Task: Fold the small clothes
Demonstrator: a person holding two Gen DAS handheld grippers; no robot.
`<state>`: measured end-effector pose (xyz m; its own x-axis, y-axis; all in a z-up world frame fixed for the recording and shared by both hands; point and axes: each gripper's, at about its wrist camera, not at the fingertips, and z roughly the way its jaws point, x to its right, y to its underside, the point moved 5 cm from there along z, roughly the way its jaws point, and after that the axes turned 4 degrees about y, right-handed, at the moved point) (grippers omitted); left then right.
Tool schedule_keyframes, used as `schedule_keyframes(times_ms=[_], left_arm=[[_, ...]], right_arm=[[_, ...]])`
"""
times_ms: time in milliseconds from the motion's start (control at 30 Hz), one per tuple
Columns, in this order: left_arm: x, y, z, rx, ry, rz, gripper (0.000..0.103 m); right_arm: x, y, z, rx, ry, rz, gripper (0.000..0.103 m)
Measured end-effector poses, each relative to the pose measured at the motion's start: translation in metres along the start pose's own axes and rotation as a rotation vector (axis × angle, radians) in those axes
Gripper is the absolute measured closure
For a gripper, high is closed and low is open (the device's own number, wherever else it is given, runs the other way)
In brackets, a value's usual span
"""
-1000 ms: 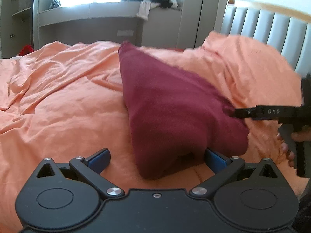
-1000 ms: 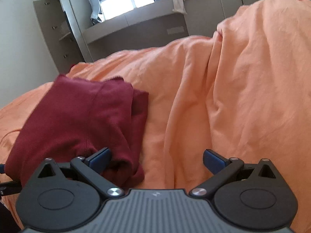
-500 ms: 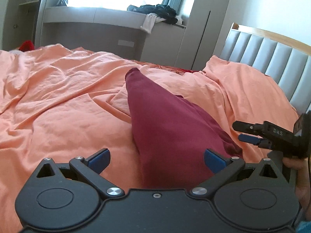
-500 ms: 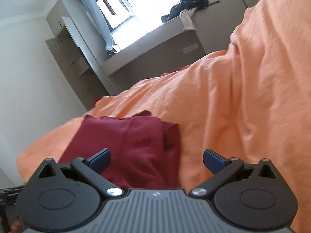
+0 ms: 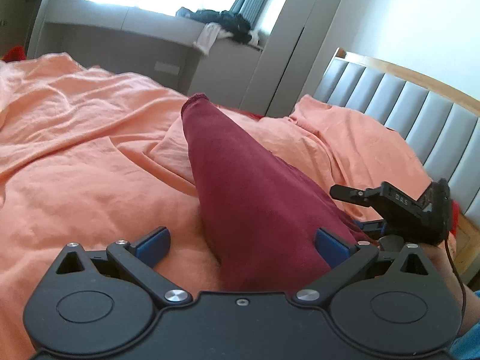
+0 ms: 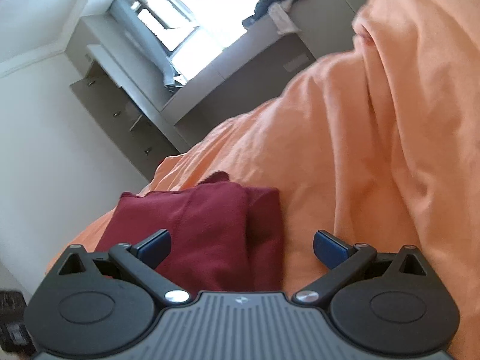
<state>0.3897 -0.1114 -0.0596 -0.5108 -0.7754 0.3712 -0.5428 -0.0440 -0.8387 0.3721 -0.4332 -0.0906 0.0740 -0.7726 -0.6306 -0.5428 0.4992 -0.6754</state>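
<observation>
garment [image 5: 255, 198] | dark red | folded into layered rectangle | lying flat on orange bedding [image 5: 75, 156]

The left wrist camera sits low behind its wide-spread fingers, looking along the orange bedsheet [image 5: 90, 165] toward the window bench [image 5: 126, 30] and headboard [image 5: 420, 114], the maroon garment [image 5: 255, 198] close between the jaws. The right wrist camera, tilted, faces the same window [image 6: 180, 21] from further right. Both share the garment [image 6: 204, 234], sheet and bench; the left view also catches the right gripper [image 5: 348, 207].
</observation>
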Motion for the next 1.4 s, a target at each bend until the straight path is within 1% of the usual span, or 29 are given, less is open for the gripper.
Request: schedule_keyframes(times_ms=[133,267,367,533,733,1000,1400], left_arm=[[0.001,0.002,-0.002,0.019,-0.010,0.010,0.000],[-0.001,0.002,-0.003,0.018,-0.003,0.007,0.000],[-0.001,0.002,-0.003,0.019,-0.005,0.011,0.000],[-0.001,0.003,-0.004,0.019,-0.006,0.011,0.000],[-0.001,0.004,-0.004,0.021,-0.011,0.011,0.000],[-0.001,0.004,-0.005,0.020,-0.011,0.011,0.000],[-0.001,0.005,-0.005,0.020,-0.011,0.011,0.000]], right_arm=[[0.001,0.005,0.001,-0.001,-0.019,0.008,0.000],[-0.011,0.012,0.005,-0.036,-0.067,-0.018,0.000],[-0.016,0.018,0.009,-0.061,-0.056,-0.029,0.000],[-0.014,0.021,0.007,-0.069,-0.049,0.063,0.000],[-0.018,0.027,0.007,-0.086,-0.041,0.026,0.000],[-0.020,0.026,0.016,-0.087,-0.041,0.044,0.000],[-0.017,0.030,0.013,-0.076,-0.038,0.037,0.000]])
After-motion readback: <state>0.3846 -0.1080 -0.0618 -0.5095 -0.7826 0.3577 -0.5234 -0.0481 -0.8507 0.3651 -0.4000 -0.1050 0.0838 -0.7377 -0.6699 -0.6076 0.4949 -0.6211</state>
